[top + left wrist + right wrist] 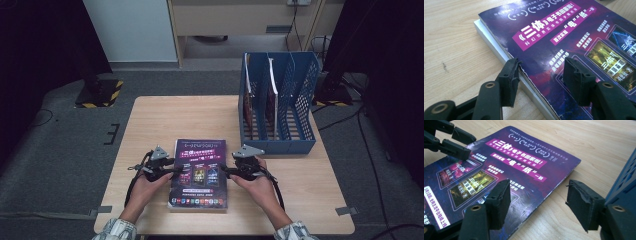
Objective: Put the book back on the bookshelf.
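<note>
While the magazine [199, 172] is lying flat on the near middle of the wooden table [150, 120], a person's two hands are resting at its sides, each holding a gripper; the left gripper [176, 170] is sitting at the magazine's left edge, and the right gripper [223, 171] at its right edge. In the left gripper view, the jaws are standing apart, one touching the frayed edge of the purple cover, the other hanging over the cover itself; they are not pressing on it, and a white edge is showing beneath that cover. In the right gripper view, the jaws are gaping too, one over the cover near its edge, the other over bare wood; nothing is clamped between them. A blue file rack [280, 100] is standing at the table's far right, just beyond the right gripper; it is holding two upright magazines [272, 92] in its left slots.
</note>
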